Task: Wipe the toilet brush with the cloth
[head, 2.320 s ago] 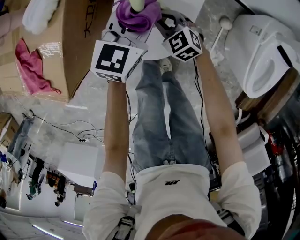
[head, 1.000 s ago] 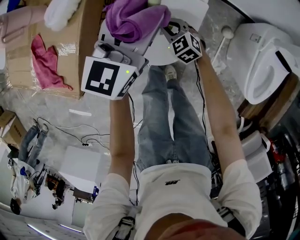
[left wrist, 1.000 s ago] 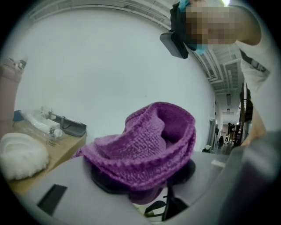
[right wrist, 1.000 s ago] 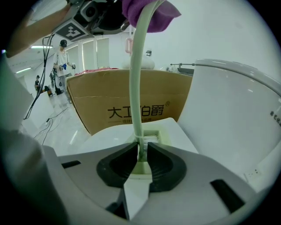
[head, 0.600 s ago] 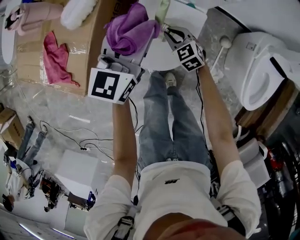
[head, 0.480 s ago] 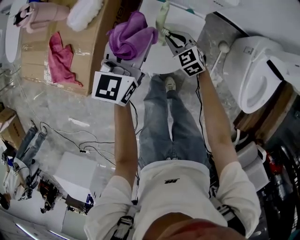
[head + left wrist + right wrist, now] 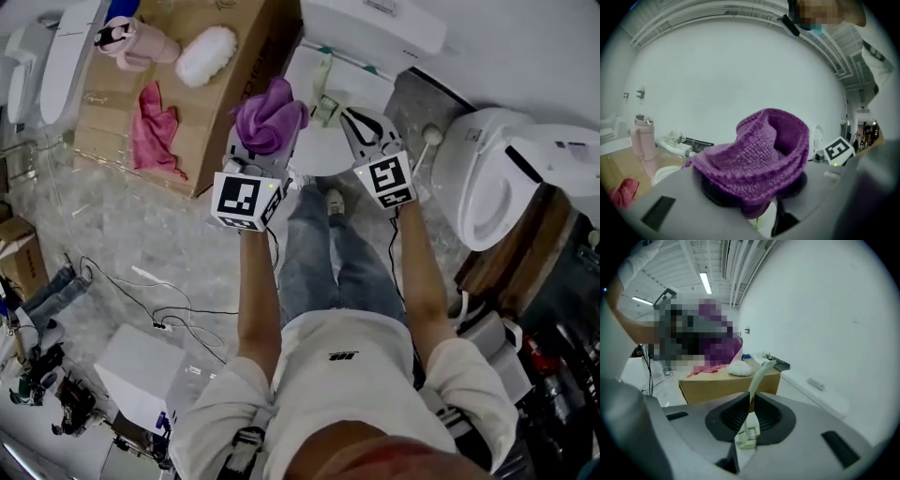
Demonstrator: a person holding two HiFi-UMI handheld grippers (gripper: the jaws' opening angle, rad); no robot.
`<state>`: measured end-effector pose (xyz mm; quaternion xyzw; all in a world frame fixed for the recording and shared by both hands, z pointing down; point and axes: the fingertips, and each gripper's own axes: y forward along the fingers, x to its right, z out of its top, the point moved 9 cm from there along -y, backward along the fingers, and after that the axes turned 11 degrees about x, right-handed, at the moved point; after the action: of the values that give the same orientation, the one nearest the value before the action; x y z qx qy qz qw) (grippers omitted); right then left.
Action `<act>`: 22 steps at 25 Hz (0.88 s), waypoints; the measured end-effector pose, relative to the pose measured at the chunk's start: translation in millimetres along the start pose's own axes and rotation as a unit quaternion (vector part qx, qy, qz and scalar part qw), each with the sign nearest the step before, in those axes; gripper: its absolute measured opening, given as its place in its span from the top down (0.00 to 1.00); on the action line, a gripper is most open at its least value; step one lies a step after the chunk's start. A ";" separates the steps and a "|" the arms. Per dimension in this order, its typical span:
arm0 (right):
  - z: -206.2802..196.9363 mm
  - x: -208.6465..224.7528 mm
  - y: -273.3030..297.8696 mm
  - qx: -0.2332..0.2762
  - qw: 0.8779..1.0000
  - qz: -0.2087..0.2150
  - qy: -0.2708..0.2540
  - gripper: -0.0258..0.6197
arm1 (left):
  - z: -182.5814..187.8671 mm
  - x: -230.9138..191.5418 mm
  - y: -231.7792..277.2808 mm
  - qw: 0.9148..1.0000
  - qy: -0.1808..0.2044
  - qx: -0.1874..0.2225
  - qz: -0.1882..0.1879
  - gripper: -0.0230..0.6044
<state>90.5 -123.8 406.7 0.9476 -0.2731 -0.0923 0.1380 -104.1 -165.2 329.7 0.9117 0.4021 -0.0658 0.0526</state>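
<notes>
Plainly, much is cut off: the white ceramic toilet (image 7: 511, 178) runs out of the head view at the right. The brown cardboard box (image 7: 211, 122) is clipped by the top edge. The grey marbled floor (image 7: 122, 234) lies open at the left, crossed by thin black cables. The box carries a crumpled pink rag (image 7: 155, 127), a white fluffy pad (image 7: 206, 54) and a pink bottle (image 7: 141, 42).

The left gripper (image 7: 754, 190) is clamped on a bunched purple knitted cloth (image 7: 270, 114), which hides both pads and the gap between them. Its jaws have just been closing with the cloth between them.

The right gripper (image 7: 751, 397) is just beside it, apart from it, pinched on the thin handle of the pale green plastic toilet brush (image 7: 757, 376). Its jaws have just been closing on that handle. The handle slants away from the jaws, and a short ridged end pokes back toward the camera. The brush's head cannot be made out. Cloth and brush do not touch.

Against the head view a second ago, both grippers sit lower and smaller in the picture. The cloth, then cut by the top edge, now shows whole, and the bottle has come into sight.
</notes>
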 end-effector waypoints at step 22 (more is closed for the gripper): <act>167.0 -13.7 -146.5 0.124 0.992 -0.023 0.027 0.96 | 97.5 86.6 -70.2 0.999 0.011 0.006 0.031 0.82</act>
<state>109.4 -32.6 204.6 0.9654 -0.2570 -0.0355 0.0248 -105.7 -69.7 216.5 0.9249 0.3733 -0.0566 0.0444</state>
